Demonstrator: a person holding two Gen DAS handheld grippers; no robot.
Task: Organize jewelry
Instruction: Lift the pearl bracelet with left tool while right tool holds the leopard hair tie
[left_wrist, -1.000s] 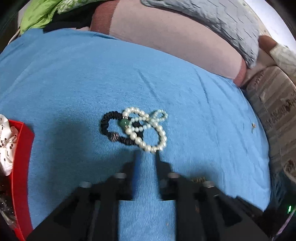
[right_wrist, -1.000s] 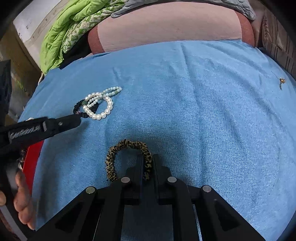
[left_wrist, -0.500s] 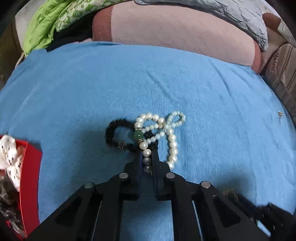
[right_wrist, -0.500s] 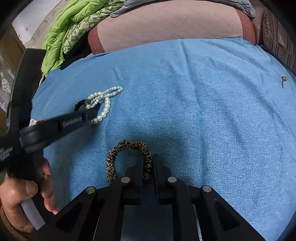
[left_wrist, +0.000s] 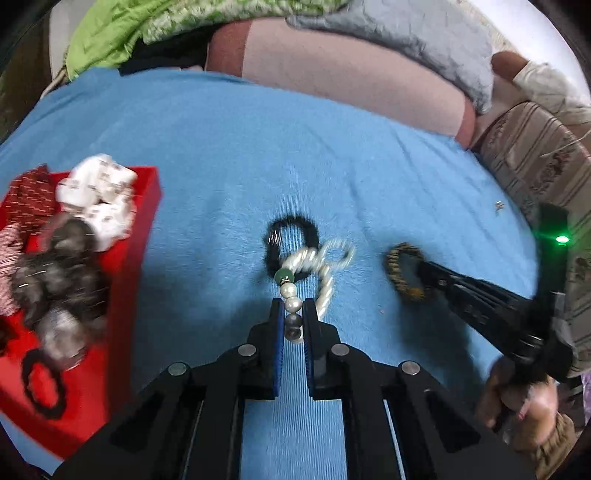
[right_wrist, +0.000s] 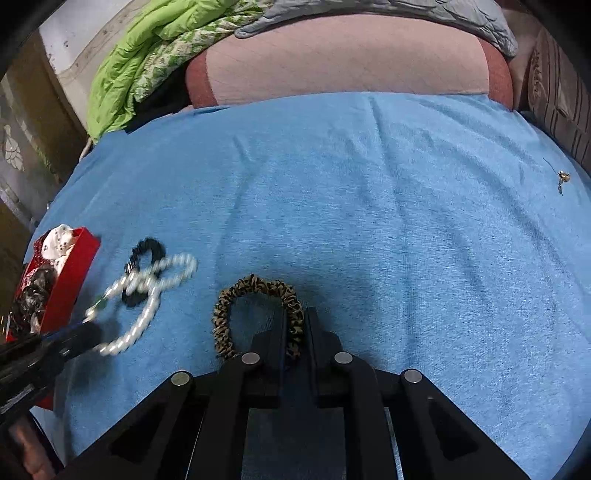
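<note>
Pearl bracelet (left_wrist: 293, 295) pinched in left gripper (left_wrist: 293, 314); right gripper (right_wrist: 295, 325) seemingly clamps leopard scrunchie (right_wrist: 255, 288).

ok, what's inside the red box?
Red box holds a white patterned scrunchie, dark grey blurred ones, a black hair tie and red patterned fabric. Anything underneath the pile is covered.
</note>
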